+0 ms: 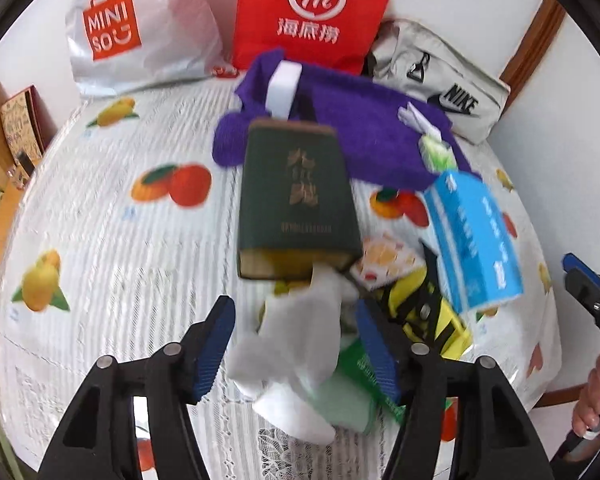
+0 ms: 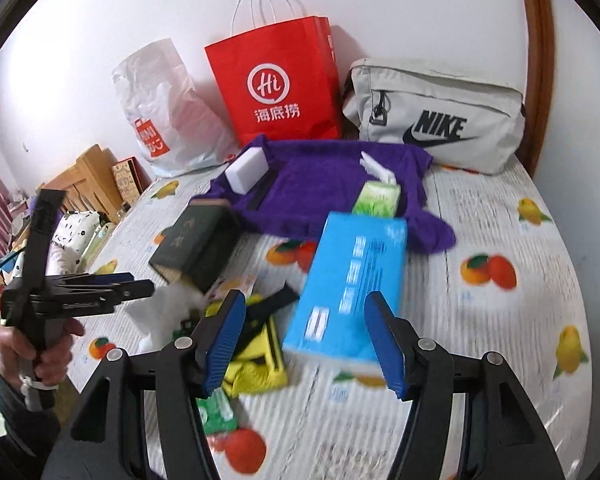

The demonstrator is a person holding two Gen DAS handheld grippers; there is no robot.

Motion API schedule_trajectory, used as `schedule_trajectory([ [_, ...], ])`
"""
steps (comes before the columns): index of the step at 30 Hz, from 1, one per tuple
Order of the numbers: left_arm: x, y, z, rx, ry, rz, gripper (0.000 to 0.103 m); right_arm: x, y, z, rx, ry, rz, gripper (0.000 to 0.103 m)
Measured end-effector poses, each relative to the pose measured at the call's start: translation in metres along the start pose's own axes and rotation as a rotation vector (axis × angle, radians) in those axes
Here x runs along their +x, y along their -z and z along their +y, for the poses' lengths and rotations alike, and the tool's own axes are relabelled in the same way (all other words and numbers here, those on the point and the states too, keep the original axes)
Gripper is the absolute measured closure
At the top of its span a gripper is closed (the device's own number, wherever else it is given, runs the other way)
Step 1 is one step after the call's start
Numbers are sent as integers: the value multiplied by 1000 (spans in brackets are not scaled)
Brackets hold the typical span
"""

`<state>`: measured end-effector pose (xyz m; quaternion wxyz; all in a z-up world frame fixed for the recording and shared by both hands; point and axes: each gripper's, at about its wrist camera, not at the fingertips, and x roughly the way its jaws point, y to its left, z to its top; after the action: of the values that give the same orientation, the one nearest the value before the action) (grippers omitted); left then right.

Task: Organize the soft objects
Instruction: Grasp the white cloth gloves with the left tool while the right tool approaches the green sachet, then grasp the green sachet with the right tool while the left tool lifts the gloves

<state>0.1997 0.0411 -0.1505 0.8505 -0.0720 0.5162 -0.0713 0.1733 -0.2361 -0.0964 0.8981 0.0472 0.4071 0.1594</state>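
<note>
Tissue sits between left gripper jaws, prob. not gripped.

The tabletop's right side and near-left corner lie bare, while three bags line the far edge and a purple towel, green box, blue tissue box and small packets crowd the middle.

sponge and tissue pack on towel, bags behind, boxes in front
</note>
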Motion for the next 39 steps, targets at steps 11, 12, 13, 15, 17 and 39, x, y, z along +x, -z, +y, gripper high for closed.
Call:
schedule_trajectory([
  [11, 42, 19, -13, 47, -109, -3, 33, -11, 53, 2, 33, 21, 18, 41],
  [12, 43, 20, -12, 49, -112, -13, 33, -10, 55, 2, 32, 17, 22, 41],
  [13, 45, 22, -11, 44, -112, -20, 46, -8, 59, 4, 27, 11, 28, 41],
  [15, 44, 24, -9, 40, -106, -42, 66, -5, 64, 7, 18, 6, 36, 41],
  [17, 41, 27, -5, 42, -75, -48, 85, 0, 69, 12, 12, -10, 46, 41],
  [39, 9, 60, 56, -83, -70, -84, 86, 88, 103, 95, -226, -113, 186, 23],
])
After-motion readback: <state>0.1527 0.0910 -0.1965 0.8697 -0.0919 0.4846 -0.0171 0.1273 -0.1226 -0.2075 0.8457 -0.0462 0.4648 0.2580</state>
